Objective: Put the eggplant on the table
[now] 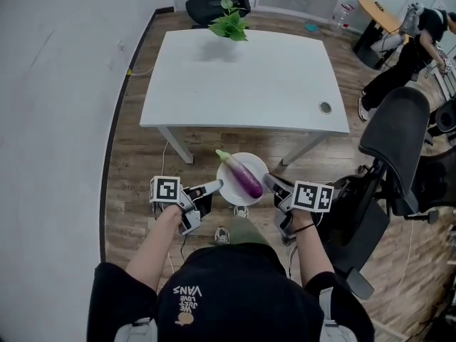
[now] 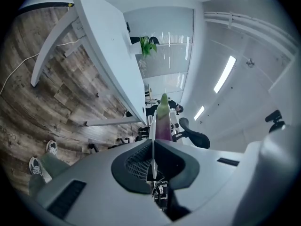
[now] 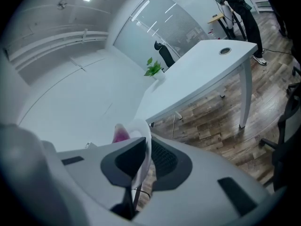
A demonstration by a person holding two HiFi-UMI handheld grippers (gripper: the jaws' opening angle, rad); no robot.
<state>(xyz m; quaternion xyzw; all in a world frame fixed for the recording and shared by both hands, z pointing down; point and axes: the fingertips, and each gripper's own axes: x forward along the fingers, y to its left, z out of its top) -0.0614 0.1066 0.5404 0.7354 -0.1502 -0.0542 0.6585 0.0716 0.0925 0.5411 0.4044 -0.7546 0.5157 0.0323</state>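
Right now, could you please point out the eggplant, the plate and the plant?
eggplant [image 1: 246,179], head view, purple middle.
plate [image 1: 255,164], head view, bare white part.
plant [image 1: 229,24], head view, green leaves.

The black shirt [image 1: 235,294], behind the left tool [image 1: 214,187] and right tool [image 1: 269,182], reads "VANS" upside down; the smaller words beside it are unclear.

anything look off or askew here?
Nothing spilled or damaged. The eggplant lies diagonally on the plate, green tip out at the rim. The left gripper and right gripper pinch opposite rims, short of the table.
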